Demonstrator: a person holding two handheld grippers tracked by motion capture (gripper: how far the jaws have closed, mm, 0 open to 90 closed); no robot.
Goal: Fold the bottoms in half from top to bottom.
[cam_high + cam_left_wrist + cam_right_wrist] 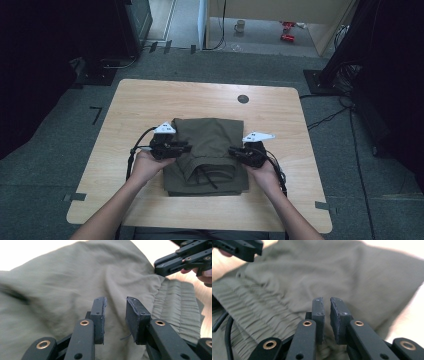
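We have the olive trousers (207,155) already folded into a compact stack on the surface (140,100), lying between our tools. Left tool (115,315) and right tool (327,312) each pinch cloth at a side edge. Another fold or a lift seems left.

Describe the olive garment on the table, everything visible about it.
The olive garment is folded into a rough rectangle, lying flat on the wooden table near its middle. The cloth looks like soft woven fabric, wrinkled. A gathered elastic waistband with a dark drawstring lies toward the person's side. The left gripper and right gripper meet its side edges, with fabric in each narrow jaw gap.
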